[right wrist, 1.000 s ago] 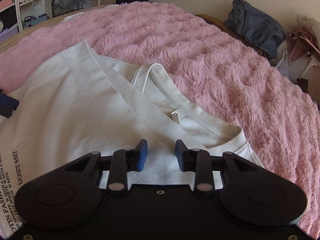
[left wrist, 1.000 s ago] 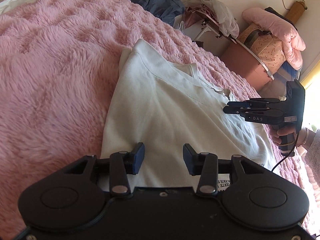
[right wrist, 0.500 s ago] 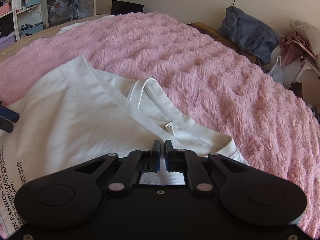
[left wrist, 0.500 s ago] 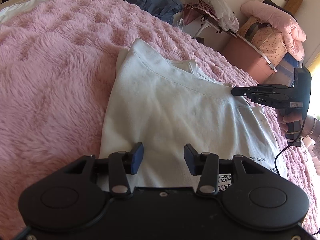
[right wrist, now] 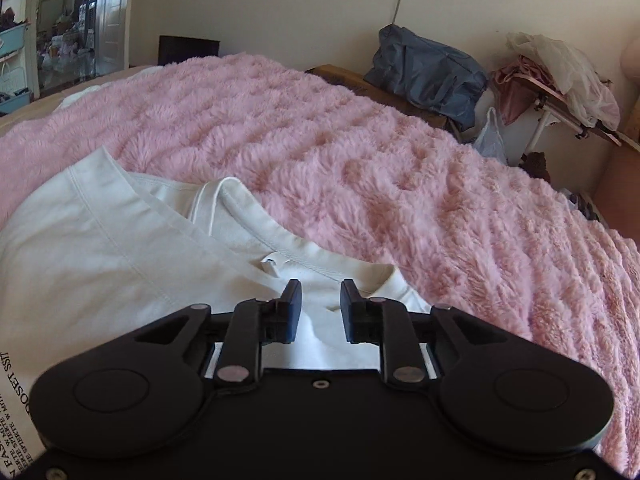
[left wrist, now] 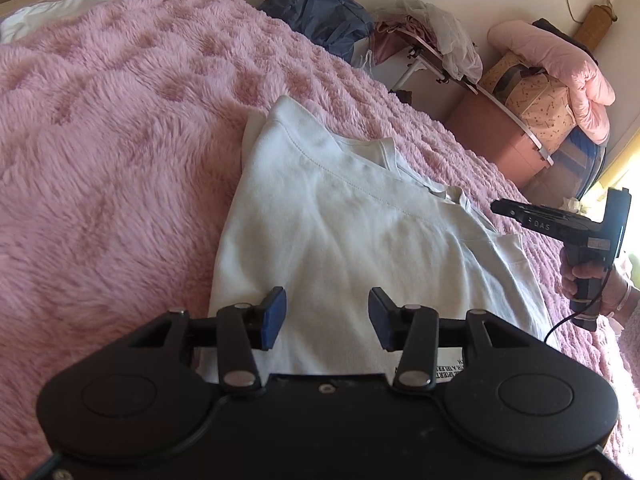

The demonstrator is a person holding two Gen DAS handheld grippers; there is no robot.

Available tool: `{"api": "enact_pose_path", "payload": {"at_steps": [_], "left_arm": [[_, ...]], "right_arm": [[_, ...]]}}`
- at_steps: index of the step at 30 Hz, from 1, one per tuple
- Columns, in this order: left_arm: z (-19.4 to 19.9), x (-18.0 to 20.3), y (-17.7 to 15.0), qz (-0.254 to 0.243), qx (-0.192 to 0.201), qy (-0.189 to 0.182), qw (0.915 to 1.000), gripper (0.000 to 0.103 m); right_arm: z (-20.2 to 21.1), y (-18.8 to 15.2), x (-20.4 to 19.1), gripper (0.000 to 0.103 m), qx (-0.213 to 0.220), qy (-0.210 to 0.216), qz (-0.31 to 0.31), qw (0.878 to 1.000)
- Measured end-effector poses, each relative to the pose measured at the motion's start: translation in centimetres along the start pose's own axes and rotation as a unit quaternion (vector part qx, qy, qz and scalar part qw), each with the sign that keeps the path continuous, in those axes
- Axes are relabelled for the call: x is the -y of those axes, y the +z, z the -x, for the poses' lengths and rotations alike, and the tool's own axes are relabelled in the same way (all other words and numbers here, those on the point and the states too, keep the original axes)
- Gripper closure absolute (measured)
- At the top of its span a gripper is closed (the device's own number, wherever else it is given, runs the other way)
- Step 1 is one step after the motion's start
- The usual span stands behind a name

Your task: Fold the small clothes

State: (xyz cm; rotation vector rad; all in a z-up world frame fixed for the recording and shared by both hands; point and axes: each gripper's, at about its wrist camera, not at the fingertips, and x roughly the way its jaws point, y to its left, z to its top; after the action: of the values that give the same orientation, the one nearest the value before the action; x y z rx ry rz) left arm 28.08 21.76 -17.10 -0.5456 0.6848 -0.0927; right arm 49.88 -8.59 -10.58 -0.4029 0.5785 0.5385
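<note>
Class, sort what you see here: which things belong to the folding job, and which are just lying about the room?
Job:
white T-shirt
left gripper
right gripper, jaws opening, nothing held
pink blanket

Lying about:
blue bag
plastic bag
pink quilt

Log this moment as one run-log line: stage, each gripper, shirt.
stage: mid-fold | left gripper: open, over shirt, nothing held | right gripper: opening near collar, nothing pinched | shirt: partly folded on pink blanket

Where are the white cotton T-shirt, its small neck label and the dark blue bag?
white cotton T-shirt (left wrist: 340, 248), left wrist view, middle of folded body.
small neck label (right wrist: 271, 263), right wrist view, the loop itself.
dark blue bag (right wrist: 428, 72), right wrist view, its front.
</note>
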Motion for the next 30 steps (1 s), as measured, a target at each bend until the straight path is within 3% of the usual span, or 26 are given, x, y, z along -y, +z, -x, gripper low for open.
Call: {"api": "enact_pose_path", "payload": {"at_steps": [6, 10, 16, 17, 18, 19, 24, 29, 30], "left_arm": [[0.1, -0.5, 0.0, 0.018, 0.010, 0.012, 0.9997, 0.054], [-0.2, 0.1, -0.1, 0.000, 0.008, 0.023, 0.9997, 0.054], [-0.7, 0.6, -0.4, -0.025, 0.004, 0.034, 0.9991, 0.053], [-0.8, 0.6, -0.4, -0.028, 0.004, 0.034, 0.9990, 0.053], [-0.8, 0.6, -0.4, -0.030, 0.004, 0.034, 0.9990, 0.053], [-0.9, 0.6, -0.4, -0.033, 0.003, 0.034, 0.9989, 0.052], [-1.0, 0.2, -0.3, -0.025, 0.003, 0.028, 0.9993, 0.052], [-0.9, 0.1, -0.3, -0.023, 0.002, 0.026, 0.9994, 0.052], [-0.9, 0.0, -0.3, -0.022, 0.002, 0.026, 0.9994, 0.052]], "right_arm": [[3.3, -3.9, 7.1, 0.077, -0.013, -0.071, -0.094, 0.993], [3.2, -6.4, 9.5, 0.077, -0.035, -0.087, -0.132, 0.987], [1.4, -7.0, 9.3, 0.074, -0.041, -0.074, -0.135, 0.987], [1.3, -7.0, 9.2, 0.078, -0.042, -0.069, -0.132, 0.988], [1.2, -7.1, 9.0, 0.091, -0.043, -0.070, -0.129, 0.988], [1.2, -7.0, 8.7, 0.091, -0.046, -0.069, -0.121, 0.989], [2.3, -6.5, 8.5, 0.094, -0.013, -0.110, -0.108, 0.988], [0.4, -7.6, 9.6, 0.094, -0.052, -0.129, -0.137, 0.981], [0.0, -7.9, 9.4, 0.090, -0.056, -0.134, -0.135, 0.980]]}}
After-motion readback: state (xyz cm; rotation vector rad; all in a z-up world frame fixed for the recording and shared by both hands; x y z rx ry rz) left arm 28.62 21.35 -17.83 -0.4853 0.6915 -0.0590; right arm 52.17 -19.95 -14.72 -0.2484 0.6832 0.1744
